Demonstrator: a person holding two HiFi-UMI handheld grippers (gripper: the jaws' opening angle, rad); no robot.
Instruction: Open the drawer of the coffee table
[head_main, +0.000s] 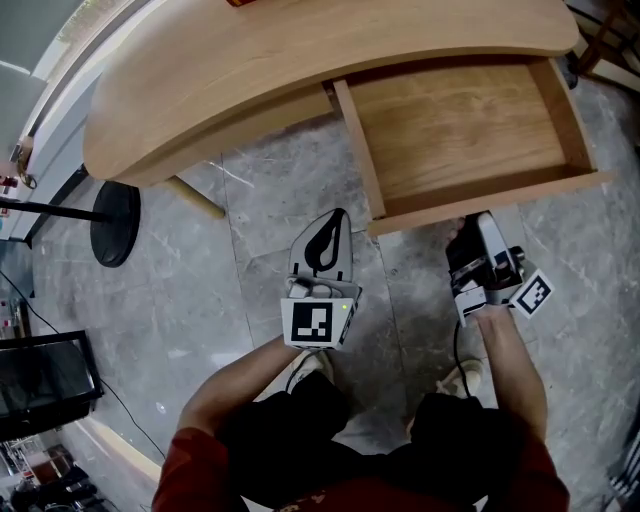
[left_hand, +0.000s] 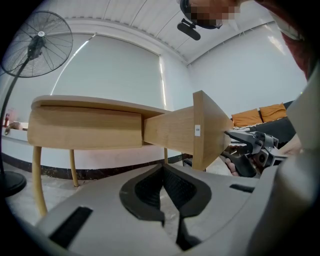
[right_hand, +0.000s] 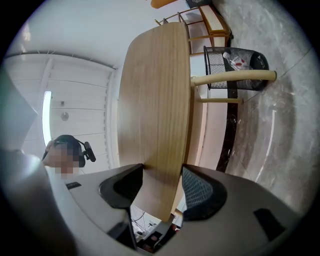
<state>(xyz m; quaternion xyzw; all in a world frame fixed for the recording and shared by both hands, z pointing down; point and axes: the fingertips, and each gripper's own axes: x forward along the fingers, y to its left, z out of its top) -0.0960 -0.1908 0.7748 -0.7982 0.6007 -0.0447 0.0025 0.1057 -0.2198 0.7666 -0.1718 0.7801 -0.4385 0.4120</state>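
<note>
The light wooden coffee table (head_main: 300, 70) stands on a marble floor. Its drawer (head_main: 460, 130) is pulled well out and looks empty. The drawer's front panel (head_main: 480, 205) faces me. My right gripper (head_main: 478, 225) is shut on that panel's edge from below; in the right gripper view the panel (right_hand: 155, 125) fills the gap between both pads of the right gripper (right_hand: 162, 172). My left gripper (head_main: 335, 215) hovers over the floor left of the drawer, shut with nothing in it. The left gripper view shows the left gripper (left_hand: 163, 166), the drawer's side (left_hand: 170, 130) and the right gripper (left_hand: 242, 137).
A standing fan (left_hand: 35, 45) has its round black base (head_main: 115, 220) on the floor left of the table. A wire waste basket (right_hand: 240, 62) stands beyond a table leg (right_hand: 230, 77). A dark screen (head_main: 40, 380) is at the lower left. My feet are below the grippers.
</note>
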